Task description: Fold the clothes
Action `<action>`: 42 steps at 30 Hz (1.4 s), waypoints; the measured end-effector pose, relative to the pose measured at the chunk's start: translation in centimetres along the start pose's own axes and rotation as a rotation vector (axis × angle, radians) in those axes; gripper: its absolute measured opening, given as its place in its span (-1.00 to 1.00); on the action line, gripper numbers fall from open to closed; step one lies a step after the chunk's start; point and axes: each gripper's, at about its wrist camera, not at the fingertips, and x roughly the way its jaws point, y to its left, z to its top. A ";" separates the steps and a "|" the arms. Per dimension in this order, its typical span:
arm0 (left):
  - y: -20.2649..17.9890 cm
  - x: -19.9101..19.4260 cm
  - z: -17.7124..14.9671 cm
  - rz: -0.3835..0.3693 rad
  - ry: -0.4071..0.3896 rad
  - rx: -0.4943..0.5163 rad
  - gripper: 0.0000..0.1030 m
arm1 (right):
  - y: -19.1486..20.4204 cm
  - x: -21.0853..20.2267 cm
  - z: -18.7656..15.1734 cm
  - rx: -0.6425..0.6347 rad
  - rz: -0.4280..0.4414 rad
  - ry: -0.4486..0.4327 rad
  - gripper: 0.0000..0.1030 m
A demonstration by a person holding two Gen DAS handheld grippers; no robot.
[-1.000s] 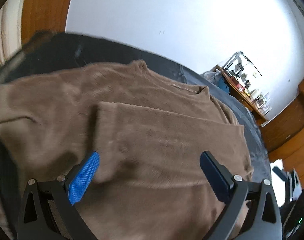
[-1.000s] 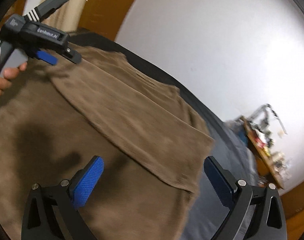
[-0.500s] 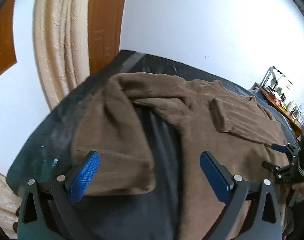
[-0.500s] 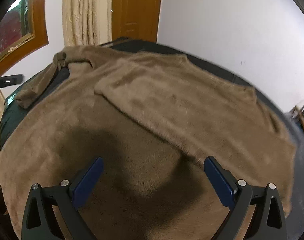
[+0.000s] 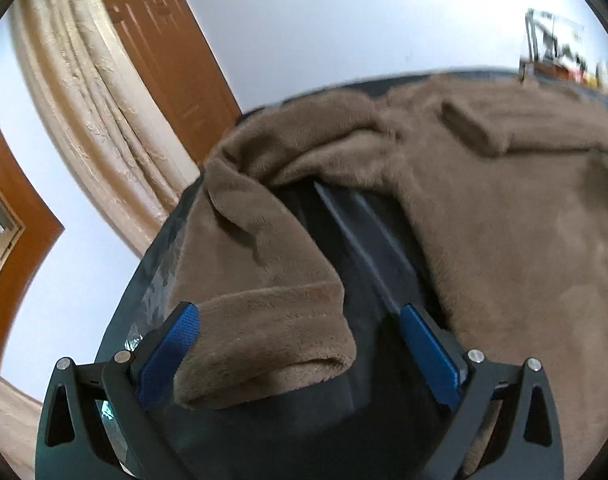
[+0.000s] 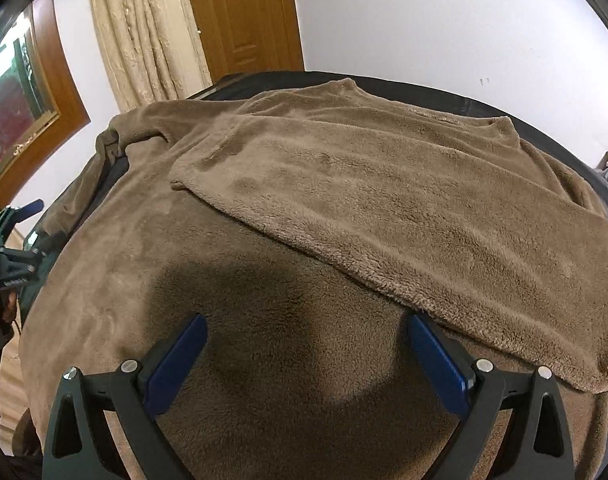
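Now left gripper [image 5: 300,348] fingers closing around sweater cuff [image 5: 264,344]; right gripper [image 6: 304,364] fingers spread

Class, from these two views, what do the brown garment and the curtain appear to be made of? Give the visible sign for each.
Brown garment: likely fleece or plush knit, matte, with a fuzzy nap and thick rolled cuff. Curtain: probably woven fabric, cream, slightly glossy, crinkled in vertical folds.

A dark, near-black padded surface [image 6: 435,94] carries a single brown fleece sweater [image 6: 288,280], spread flat and covering most of it. One sleeve [image 6: 383,200] is folded across the body. The other sleeve [image 5: 264,280] lies along the surface's edge, its cuff [image 5: 264,344] resting on bare dark covering [image 5: 383,264].
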 end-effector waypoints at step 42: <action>26.5 -8.4 7.6 -0.442 -0.166 -1.183 -0.69 | -0.3 -0.2 0.0 0.009 0.018 -0.002 0.98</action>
